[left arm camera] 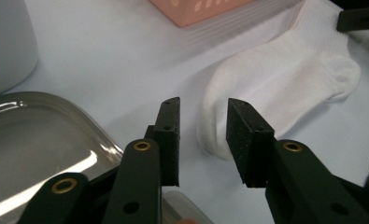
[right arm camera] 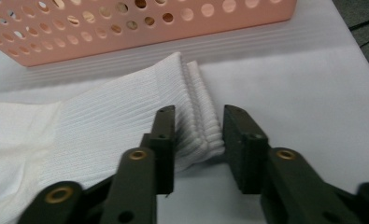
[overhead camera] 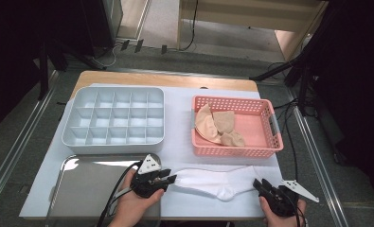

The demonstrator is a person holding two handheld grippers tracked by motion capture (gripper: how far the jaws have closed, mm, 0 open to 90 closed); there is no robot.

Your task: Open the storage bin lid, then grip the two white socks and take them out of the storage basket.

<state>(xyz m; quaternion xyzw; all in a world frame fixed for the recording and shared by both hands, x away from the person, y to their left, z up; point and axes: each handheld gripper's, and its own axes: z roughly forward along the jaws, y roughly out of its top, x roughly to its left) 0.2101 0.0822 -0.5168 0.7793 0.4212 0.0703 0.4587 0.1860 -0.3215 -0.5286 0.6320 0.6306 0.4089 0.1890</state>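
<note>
A white sock [overhead camera: 213, 182] lies flat across the white sheet near the table's front edge, toe to the left and ribbed cuff to the right. My left gripper [overhead camera: 173, 178] is at its toe end; in the left gripper view the jaws [left arm camera: 202, 105] stand apart with the sock's toe [left arm camera: 285, 79] just ahead of them and no pad pressing on it. My right gripper [overhead camera: 258, 183] is at the cuff end. In the right gripper view the folded cuff [right arm camera: 102, 126] lies in the gap of the gripper [right arm camera: 198, 112], and the pads stand slightly off it.
A pink perforated basket [overhead camera: 232, 151] with beige socks [overhead camera: 218, 125] stands just behind the white sock. A grey divided organiser [overhead camera: 113, 142] sits at the back left. A shiny metal tray [overhead camera: 80, 189] lies at the front left, beside my left hand.
</note>
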